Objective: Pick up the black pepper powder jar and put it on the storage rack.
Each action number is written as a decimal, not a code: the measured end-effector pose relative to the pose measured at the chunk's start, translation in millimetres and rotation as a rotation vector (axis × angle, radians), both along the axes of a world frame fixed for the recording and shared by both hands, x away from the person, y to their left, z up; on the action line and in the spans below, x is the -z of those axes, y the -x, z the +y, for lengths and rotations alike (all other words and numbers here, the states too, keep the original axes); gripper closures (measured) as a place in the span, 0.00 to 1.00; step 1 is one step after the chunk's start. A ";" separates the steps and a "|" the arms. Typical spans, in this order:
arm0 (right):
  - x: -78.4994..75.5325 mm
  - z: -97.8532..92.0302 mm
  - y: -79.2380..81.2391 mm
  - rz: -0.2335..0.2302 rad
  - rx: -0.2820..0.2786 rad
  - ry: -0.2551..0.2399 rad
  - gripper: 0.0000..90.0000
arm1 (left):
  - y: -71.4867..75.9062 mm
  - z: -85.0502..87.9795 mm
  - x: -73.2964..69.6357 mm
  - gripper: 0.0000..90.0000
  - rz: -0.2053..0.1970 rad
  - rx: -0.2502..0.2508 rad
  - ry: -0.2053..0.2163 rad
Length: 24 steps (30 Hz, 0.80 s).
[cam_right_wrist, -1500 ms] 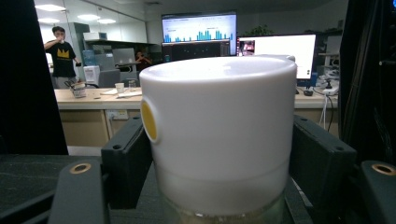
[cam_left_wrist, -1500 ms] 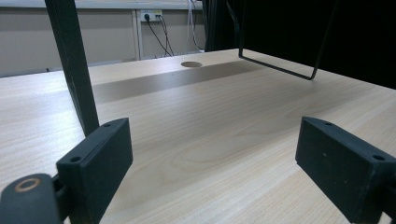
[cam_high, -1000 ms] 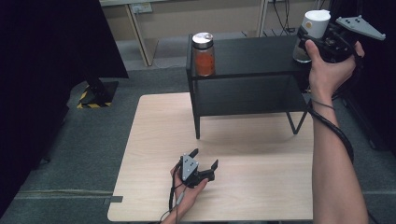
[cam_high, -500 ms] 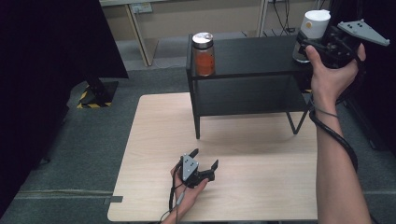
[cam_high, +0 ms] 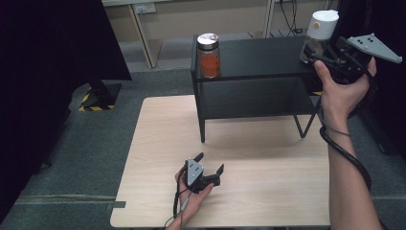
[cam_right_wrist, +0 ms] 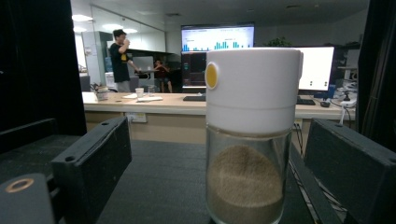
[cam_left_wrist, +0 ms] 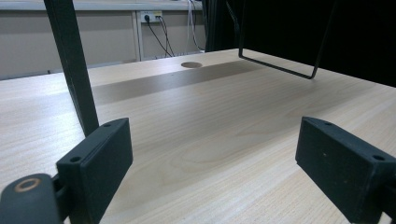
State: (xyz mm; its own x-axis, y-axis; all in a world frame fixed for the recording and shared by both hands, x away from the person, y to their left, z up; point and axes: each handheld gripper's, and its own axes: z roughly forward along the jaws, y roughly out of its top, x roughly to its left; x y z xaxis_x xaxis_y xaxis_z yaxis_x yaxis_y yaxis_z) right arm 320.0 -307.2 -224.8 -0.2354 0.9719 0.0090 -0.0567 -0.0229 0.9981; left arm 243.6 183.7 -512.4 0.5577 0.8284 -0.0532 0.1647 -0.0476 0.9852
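Observation:
A glass jar [cam_high: 320, 33] with a white lid and brown powder stands at the right end of the black shelf's top [cam_high: 258, 57]. My right gripper [cam_high: 322, 55] is open around it. In the right gripper view the jar [cam_right_wrist: 250, 140] stands between the jaws, and both pads are clear of the glass. A second jar [cam_high: 209, 56], with orange contents and a metal lid, stands at the shelf's left end. My left gripper [cam_high: 209, 165] rests low over the wooden table [cam_high: 268, 158], open with nothing in it [cam_left_wrist: 210, 140].
The shelf's black leg [cam_left_wrist: 70, 60] rises close on the left in the left gripper view, and its wire foot [cam_left_wrist: 280, 65] stands farther off. The table has a round cable hole [cam_left_wrist: 191, 65]. Behind the shelf are desks, monitors and people.
My right gripper has dropped a little beside the white-lidded jar. The left gripper and both jars have not moved.

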 end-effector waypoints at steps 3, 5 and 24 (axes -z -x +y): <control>4.2 -0.7 5.3 -0.006 -0.012 -0.001 0.08 | 0.0 0.2 -0.3 0.12 0.002 0.000 0.000; 7.2 -0.7 9.2 -0.014 -0.015 0.004 0.08 | 0.0 0.1 -0.4 0.12 0.003 -0.001 0.000; 37.3 -4.5 36.1 -0.027 -0.059 0.015 0.08 | -0.1 -0.3 -0.7 0.12 0.004 -0.002 -0.001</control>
State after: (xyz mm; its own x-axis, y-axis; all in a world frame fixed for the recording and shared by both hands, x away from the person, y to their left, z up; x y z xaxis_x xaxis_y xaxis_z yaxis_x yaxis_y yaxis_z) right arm 283.9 -311.7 -262.2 -0.2920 0.9563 -0.0128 -0.0824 -0.0118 0.9965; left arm 243.7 183.4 -511.8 0.5557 0.8296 -0.0541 0.1684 -0.0486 0.9845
